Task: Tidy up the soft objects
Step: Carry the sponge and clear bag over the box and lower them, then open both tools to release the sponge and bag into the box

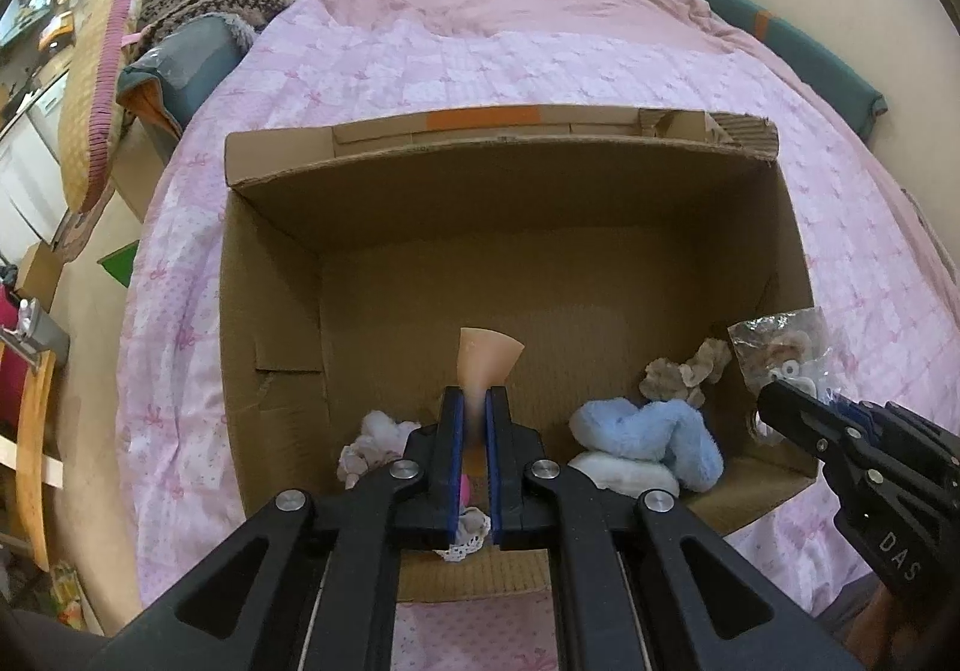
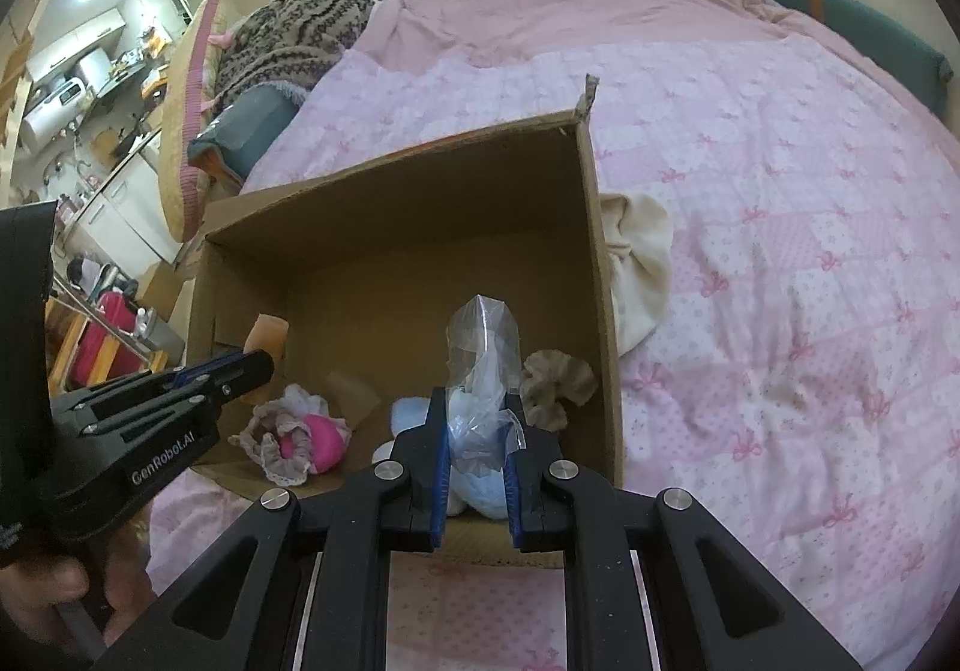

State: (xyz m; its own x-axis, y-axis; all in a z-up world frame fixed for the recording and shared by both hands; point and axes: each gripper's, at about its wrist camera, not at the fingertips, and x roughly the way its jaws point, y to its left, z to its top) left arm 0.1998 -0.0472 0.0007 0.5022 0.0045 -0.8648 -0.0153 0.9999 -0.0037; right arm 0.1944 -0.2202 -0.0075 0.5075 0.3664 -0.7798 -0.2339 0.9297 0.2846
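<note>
Over the open cardboard box (image 1: pixel 270 275) on the pink quilted bed (image 1: pixel 372 65) we hold both tools, each with something pinched, so we judge the step in hand to be dropping soft things into the box.

Going left to right: against the left of the box floor lies a frilly pink-and-white lace toy (image 2: pixel 300 434). Our left tool (image 1: pixel 474 419) hangs above the near edge, its blue-padded fingers nearly shut on a peach-coloured soft piece (image 1: pixel 489 356) whose wide end fans out beyond the tips. We cannot tell what that piece is. Next sits a light-blue plush (image 1: pixel 654 434) on something white, then a beige ruffled scrunchie (image 1: pixel 684 371) near the right wall. Our right tool (image 2: pixel 477 425) is partly closed on a crinkled clear plastic bag (image 2: pixel 483 335), which stands up between the fingers above the blue plush; the bag's contents are too blurred to name. Outside the right wall a cream cloth (image 2: pixel 639 263) lies bunched on the bed, touching the box.

Both tools point forward and slightly down into the box, held level, the left one's handle gripped in our left hand (image 2: pixel 42 581). Next, we think, each tool needs lowering closer to the floor and opening, aiming at bare cardboard between the toys. The cream cloth looks like the remaining item.
</note>
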